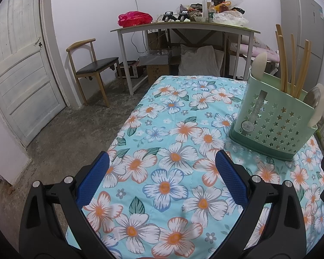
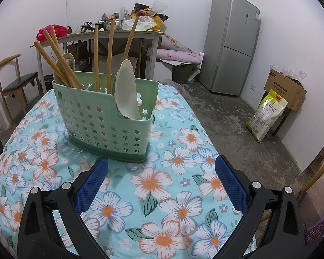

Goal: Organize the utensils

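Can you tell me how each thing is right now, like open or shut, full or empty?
Left gripper: open, holding nothing.
Right gripper: open, holding nothing.
Green utensil holder: upright on the flowery cloth, holding utensils.
Chopsticks: standing in the holder.
White spoon: leaning inside the holder.
Fridge: shut.
Door: shut.
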`<state>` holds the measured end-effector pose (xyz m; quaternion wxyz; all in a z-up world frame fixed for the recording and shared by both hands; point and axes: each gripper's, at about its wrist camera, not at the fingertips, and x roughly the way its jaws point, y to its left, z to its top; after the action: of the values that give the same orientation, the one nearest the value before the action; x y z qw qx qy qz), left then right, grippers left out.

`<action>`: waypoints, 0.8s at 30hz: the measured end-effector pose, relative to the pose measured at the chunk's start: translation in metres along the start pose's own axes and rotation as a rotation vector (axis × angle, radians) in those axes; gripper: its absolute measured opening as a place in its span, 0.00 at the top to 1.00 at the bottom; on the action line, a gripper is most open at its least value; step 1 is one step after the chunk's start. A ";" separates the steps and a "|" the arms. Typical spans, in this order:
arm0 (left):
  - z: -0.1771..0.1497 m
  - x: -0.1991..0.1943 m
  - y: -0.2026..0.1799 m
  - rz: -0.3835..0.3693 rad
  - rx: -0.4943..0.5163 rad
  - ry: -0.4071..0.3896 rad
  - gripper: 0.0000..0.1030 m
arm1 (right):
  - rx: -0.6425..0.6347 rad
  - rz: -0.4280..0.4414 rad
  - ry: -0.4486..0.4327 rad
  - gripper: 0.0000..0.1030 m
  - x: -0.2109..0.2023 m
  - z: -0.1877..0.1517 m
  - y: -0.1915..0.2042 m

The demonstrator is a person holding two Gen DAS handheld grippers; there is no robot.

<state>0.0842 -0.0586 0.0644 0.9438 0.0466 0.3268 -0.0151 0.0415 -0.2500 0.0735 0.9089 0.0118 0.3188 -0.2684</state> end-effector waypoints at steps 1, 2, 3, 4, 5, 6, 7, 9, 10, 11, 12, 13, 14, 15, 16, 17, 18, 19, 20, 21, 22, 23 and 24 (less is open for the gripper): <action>0.003 0.002 0.000 -0.001 -0.001 0.000 0.08 | 0.000 0.000 0.000 0.06 0.000 0.000 0.000; 0.000 0.000 0.000 -0.001 -0.001 0.000 0.08 | -0.001 0.000 0.001 0.06 0.000 0.000 -0.001; 0.002 0.001 0.000 -0.001 -0.001 0.001 0.08 | 0.000 0.001 0.001 0.06 0.000 0.000 0.000; 0.001 0.001 0.000 -0.001 -0.001 0.002 0.08 | 0.001 0.001 0.000 0.06 0.000 0.000 0.000; 0.004 0.002 0.000 -0.001 -0.001 0.001 0.08 | 0.000 0.000 0.001 0.06 0.000 0.000 0.000; 0.001 0.000 0.000 -0.001 -0.001 0.001 0.08 | 0.000 0.000 0.001 0.06 0.000 0.000 -0.001; 0.002 0.001 0.000 -0.001 0.000 0.001 0.08 | 0.000 0.000 0.001 0.06 0.000 0.000 0.000; 0.004 0.002 0.000 -0.002 -0.001 0.001 0.08 | 0.000 0.001 0.001 0.06 0.000 0.000 0.000; 0.002 0.001 0.001 -0.002 -0.001 0.001 0.08 | -0.001 0.000 0.000 0.06 0.000 0.000 -0.001; 0.004 0.002 0.001 -0.002 0.000 0.001 0.08 | -0.001 0.000 0.000 0.06 0.000 0.000 0.000; 0.004 0.002 0.001 -0.002 0.000 0.002 0.08 | -0.001 0.001 0.000 0.06 0.000 0.000 0.000; 0.005 0.003 0.001 -0.002 0.000 0.002 0.08 | -0.001 0.000 0.000 0.06 0.000 0.000 -0.001; 0.005 0.003 0.001 -0.002 0.000 0.002 0.08 | -0.001 -0.001 0.000 0.06 0.000 0.000 0.000; 0.004 0.002 0.001 -0.003 0.000 0.003 0.08 | 0.000 -0.001 0.000 0.06 0.000 0.000 -0.001; 0.003 0.002 0.001 -0.003 0.001 0.003 0.08 | 0.000 0.000 0.000 0.06 0.000 0.000 0.000; 0.005 0.003 0.001 -0.002 0.001 0.002 0.08 | 0.001 0.000 0.000 0.06 0.000 0.000 0.000; 0.005 0.003 0.001 -0.002 0.001 0.002 0.08 | 0.001 -0.001 0.000 0.06 0.000 0.000 -0.001; 0.004 0.002 0.001 -0.002 0.001 0.001 0.08 | 0.001 -0.001 0.001 0.06 0.000 0.000 -0.001; 0.003 0.001 0.001 -0.003 0.001 0.001 0.08 | 0.001 0.000 0.000 0.06 0.000 0.000 -0.001; 0.005 0.002 0.001 -0.003 0.001 0.002 0.08 | 0.000 -0.001 -0.001 0.06 0.000 0.000 -0.001; 0.006 0.003 0.001 -0.002 0.001 0.002 0.08 | -0.001 -0.002 -0.001 0.06 0.000 0.000 -0.001; 0.003 0.001 0.001 -0.002 0.001 0.001 0.08 | 0.000 -0.001 -0.001 0.06 0.000 0.000 -0.001; 0.005 0.003 0.001 -0.003 0.001 0.002 0.08 | 0.001 0.000 -0.001 0.06 0.000 0.000 -0.001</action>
<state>0.0895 -0.0582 0.0671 0.9435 0.0467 0.3278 -0.0168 0.0405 -0.2512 0.0737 0.9091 0.0118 0.3180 -0.2687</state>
